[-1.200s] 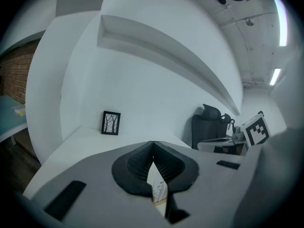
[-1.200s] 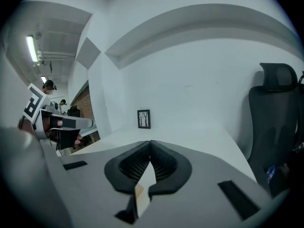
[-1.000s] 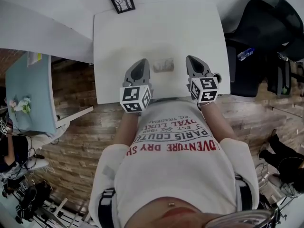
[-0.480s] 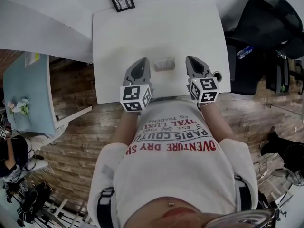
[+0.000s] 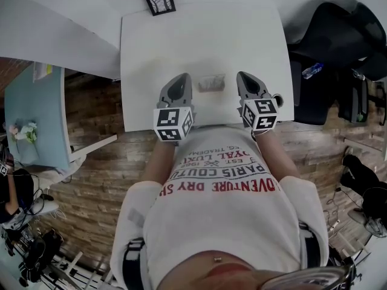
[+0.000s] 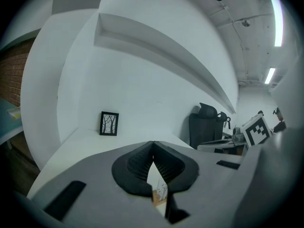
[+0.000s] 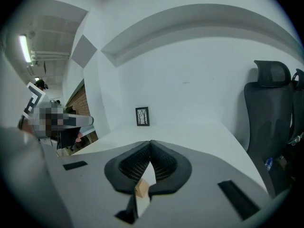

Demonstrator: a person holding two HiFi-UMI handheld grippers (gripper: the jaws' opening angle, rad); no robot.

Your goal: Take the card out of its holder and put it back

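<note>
Either side of the holder [image 5: 211, 84] with its card [image 6: 160, 186] on the table [image 5: 199, 35], left gripper [image 5: 180, 77] and right gripper [image 5: 243, 75] sit closed, gripping nothing.

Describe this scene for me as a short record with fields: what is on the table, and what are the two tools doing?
Surface: white table
Card: standing in its wooden holder, between the two tools, touched by neither
Left hand-held gripper: jaws together, empty
Right hand-held gripper: jaws together, empty
Far edge: small framed picture
Beside table: black chair
</note>
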